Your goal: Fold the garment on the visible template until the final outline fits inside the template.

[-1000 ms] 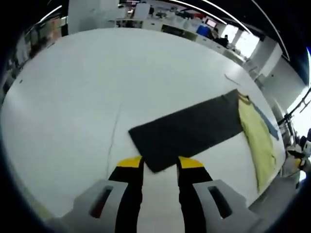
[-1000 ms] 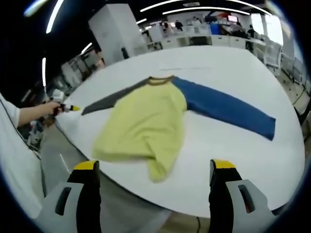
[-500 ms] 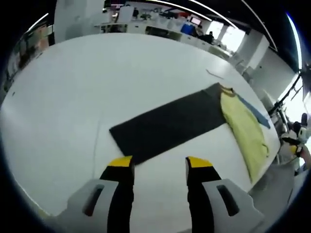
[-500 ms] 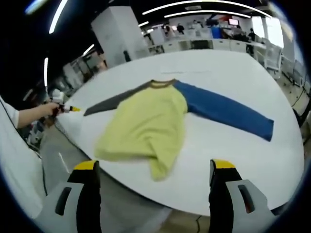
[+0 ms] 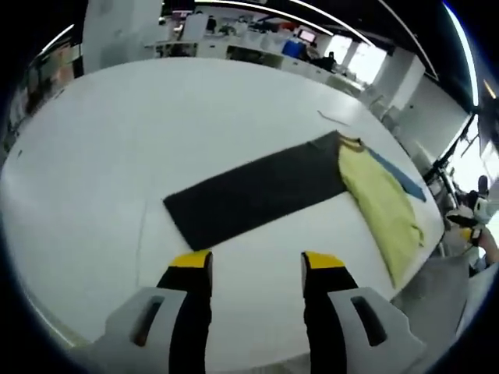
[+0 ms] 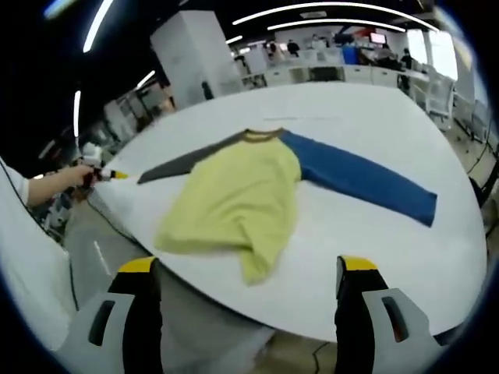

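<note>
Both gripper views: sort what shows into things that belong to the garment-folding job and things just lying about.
Belongs to the job:
- garment with yellow body, dark grey sleeve and blue sleeve
- white table it lies on
- left gripper and right gripper, both open, holding nothing

Lying about:
- desks and monitors in the background
- white pillar

The garment (image 6: pixel 234 202) lies spread on the table (image 6: pixel 374 241), near its edge.

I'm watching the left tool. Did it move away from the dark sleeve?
Yes. The left tool backed off the dark sleeve lying on the white table; its open tips now sit clear of the cuff.
</note>
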